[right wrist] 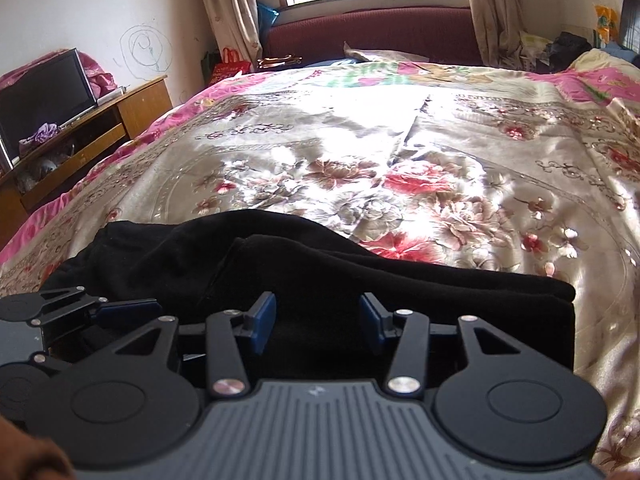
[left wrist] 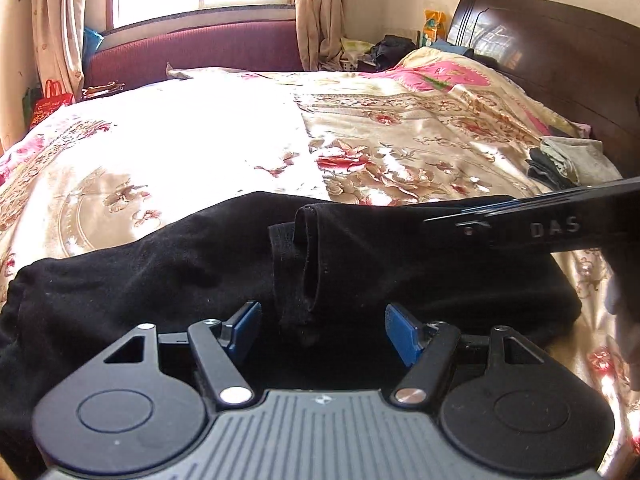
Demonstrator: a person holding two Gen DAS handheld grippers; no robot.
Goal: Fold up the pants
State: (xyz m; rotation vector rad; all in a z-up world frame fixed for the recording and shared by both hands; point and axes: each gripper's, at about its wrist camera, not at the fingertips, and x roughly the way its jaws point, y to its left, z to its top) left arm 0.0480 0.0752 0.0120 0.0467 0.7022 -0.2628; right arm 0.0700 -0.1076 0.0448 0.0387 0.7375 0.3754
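Black pants (left wrist: 200, 264) lie partly folded at the bed's near edge, leg cuff doubled back at 12 o'clock from my left tongs (left wrist: 320, 324). Both left and right tongs (right wrist: 318, 320) gape, released, apparently poised for another fold. Floral quilt (right wrist: 360, 152) beneath; window at 12.
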